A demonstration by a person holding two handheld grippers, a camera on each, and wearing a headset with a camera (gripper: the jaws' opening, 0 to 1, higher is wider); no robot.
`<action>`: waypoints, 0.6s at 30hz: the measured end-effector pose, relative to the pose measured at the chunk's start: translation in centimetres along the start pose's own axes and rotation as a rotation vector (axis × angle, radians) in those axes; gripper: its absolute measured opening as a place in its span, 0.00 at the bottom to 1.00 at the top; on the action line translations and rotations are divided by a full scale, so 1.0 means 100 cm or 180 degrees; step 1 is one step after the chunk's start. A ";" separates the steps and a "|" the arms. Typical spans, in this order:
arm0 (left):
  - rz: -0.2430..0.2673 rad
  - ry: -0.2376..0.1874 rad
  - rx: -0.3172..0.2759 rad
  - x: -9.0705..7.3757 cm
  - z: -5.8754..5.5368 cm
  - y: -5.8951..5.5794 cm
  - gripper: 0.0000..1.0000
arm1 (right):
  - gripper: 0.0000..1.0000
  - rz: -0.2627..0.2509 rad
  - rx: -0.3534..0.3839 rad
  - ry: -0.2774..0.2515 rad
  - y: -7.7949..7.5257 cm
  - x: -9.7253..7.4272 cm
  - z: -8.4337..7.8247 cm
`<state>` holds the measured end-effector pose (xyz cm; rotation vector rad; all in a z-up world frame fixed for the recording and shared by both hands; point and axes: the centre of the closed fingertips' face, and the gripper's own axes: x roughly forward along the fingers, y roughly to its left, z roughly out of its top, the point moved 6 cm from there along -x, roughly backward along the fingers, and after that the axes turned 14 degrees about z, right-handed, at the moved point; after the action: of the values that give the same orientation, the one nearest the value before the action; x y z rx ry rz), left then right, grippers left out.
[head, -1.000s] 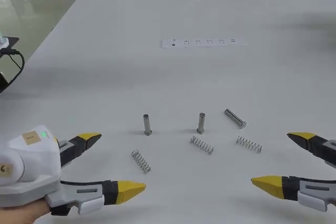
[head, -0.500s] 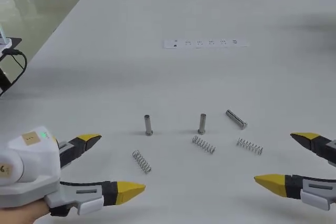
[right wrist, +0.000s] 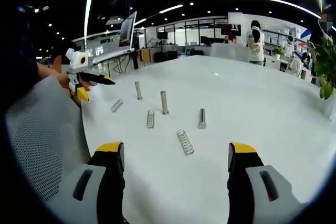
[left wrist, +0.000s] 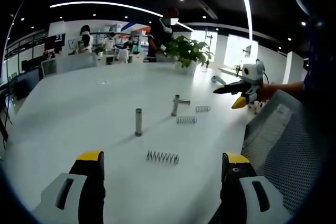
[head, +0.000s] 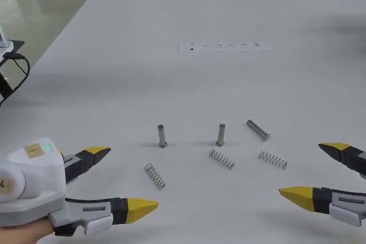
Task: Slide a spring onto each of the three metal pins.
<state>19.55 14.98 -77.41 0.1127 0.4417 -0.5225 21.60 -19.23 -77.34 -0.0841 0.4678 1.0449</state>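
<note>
Left gripper (head: 130,177), white body with black yellow-tipped jaws, sits at the near left edge of the white tabletop (head: 171,84), jaws spread wide with nothing in them. Just ahead of it the left thin steel coil spring (head: 154,176) lies flat. Behind that the left short grey metal pin (head: 162,136) stands upright on its wider end, bare. Middle coil spring (head: 221,159) lies just in front of the middle upright pin (head: 221,134), also bare. Third pin (head: 257,130) lies on its side further right, with the right coil spring (head: 273,159) near it. Right gripper (head: 302,170), same build, hangs at the near right edge, jaws also wide apart and empty. No spring is on any pin, so all three are left to do. Risks: the springs are thin and flat on a smooth top, so the tips will likely skid past or pinch off-centre, and the coil then squirts away or rolls. Squeezing hard could squash it. The upright pins stand on small bases, so a sideways nudge while threading a spring would likely tip them. The lying pin looks free to roll if touched and probably needs one gripper to steady it while the other feeds the spring. A misaligned spring end would catch on the pin tip.
</note>
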 end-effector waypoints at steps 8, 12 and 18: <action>0.0007 -0.0021 0.0014 -0.002 0.005 0.002 0.89 | 0.80 0.0000 -0.0035 0.0011 -0.003 -0.001 0.006; 0.0012 -0.0046 0.0018 -0.003 0.007 0.001 0.89 | 0.80 0.0006 -0.0091 0.0015 -0.007 -0.001 0.015; 0.0011 -0.0084 0.0019 -0.007 0.011 -0.001 0.89 | 0.77 0.0005 -0.0244 0.0086 -0.017 0.006 0.035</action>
<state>19.33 15.02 -76.13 0.1123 0.4141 -0.5214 24.51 -18.58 -74.68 -0.1660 0.4523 1.0644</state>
